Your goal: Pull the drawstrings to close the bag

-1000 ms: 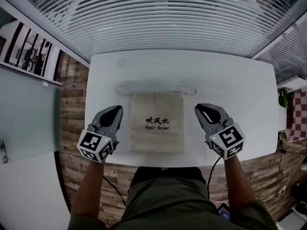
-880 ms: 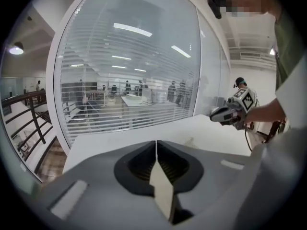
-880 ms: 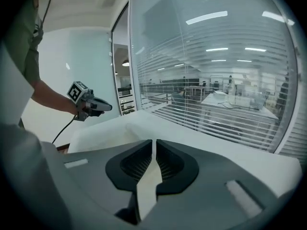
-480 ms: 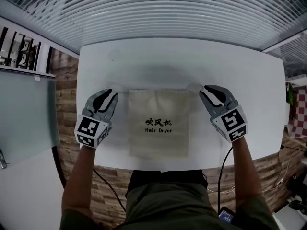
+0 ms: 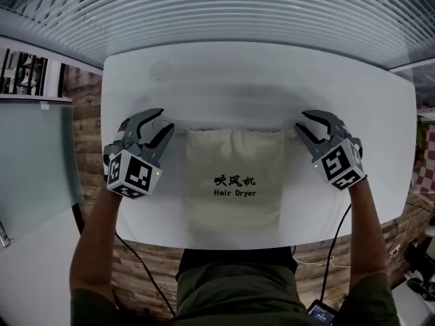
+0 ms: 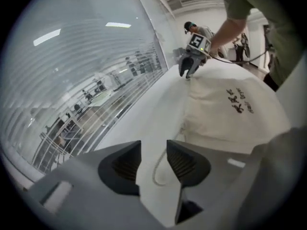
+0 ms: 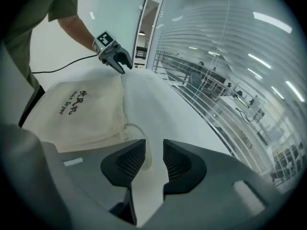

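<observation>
A cream cloth bag [image 5: 234, 182] with black "Hair Dryer" print lies flat on the white table [image 5: 258, 73], its mouth on the far side. My left gripper [image 5: 162, 122] is at the bag's top left corner and my right gripper [image 5: 301, 124] at its top right corner. In the left gripper view the jaws [image 6: 153, 150] are opening, and a thin white drawstring loop [image 6: 159, 169] lies on the table between them, not pinched. In the right gripper view the jaws [image 7: 154, 147] are opening too. The other drawstring loop [image 7: 139, 130] lies just ahead of them, beside the bag [image 7: 81, 109].
A glass wall with horizontal blinds [image 5: 245, 12] runs along the table's far edge. Wooden floor [image 5: 85, 121] shows past the table's left end. A black cable [image 5: 329, 250] trails from the right gripper past the near edge, by the person's legs.
Both grippers have moved away from the body, from beside the bag's lower half to its top corners. Their jaws, shut before, now stand apart.
</observation>
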Motion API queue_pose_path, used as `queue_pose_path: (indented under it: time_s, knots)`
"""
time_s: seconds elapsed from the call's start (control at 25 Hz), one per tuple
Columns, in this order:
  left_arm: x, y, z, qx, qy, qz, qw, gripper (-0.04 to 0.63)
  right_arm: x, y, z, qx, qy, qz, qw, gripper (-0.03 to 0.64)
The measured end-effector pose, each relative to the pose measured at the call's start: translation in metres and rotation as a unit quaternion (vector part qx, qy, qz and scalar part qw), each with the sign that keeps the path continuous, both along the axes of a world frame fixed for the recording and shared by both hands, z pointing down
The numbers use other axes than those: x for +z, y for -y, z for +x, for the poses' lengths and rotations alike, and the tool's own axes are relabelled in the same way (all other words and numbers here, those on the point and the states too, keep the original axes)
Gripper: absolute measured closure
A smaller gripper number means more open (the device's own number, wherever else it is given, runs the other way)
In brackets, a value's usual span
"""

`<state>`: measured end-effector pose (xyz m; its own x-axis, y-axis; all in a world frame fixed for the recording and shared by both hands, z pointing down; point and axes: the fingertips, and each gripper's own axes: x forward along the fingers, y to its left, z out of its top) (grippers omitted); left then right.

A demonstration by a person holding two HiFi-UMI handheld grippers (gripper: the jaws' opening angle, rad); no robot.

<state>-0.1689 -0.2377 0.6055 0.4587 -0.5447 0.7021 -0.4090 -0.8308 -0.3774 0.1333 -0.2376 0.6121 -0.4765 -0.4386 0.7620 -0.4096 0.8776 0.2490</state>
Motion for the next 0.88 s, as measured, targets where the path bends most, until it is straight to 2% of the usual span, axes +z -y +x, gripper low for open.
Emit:
queue_pose_path:
  time_s: [0.12, 0.24, 0.52, 0.72, 0.8, 0.88]
  knots:
    - [0.011, 0.000, 0.003, 0.068, 0.047, 0.003, 0.9965, 0.446, 0.010, 0.000, -0.003, -0.031, -0.014, -0.010, 0.999, 0.505]
    - [0.020, 0.000, 0.007, 0.106, 0.067, -0.002, 0.9921, 0.442, 0.015, 0.002, -0.010, -0.058, -0.017, -0.021, 0.998, 0.505]
    - [0.028, -0.001, 0.011, 0.115, 0.034, -0.041, 0.9920, 0.443, 0.020, 0.002, -0.020, -0.082, 0.010, -0.077, 0.994, 0.506]
    - [0.033, -0.012, 0.014, 0.141, 0.040, -0.067, 0.9869, 0.558, 0.016, 0.001, -0.022, -0.061, 0.055, -0.113, 0.990, 0.572]
    - [0.034, -0.013, 0.014, 0.134, 0.040, -0.080, 0.9870, 0.572, 0.017, 0.001, -0.023, -0.052, 0.061, -0.115, 0.990, 0.584]
    - [0.035, -0.014, 0.015, 0.135, 0.056, -0.078, 0.9862, 0.572, 0.017, -0.001, -0.023, -0.049, 0.051, -0.103, 0.992, 0.601]
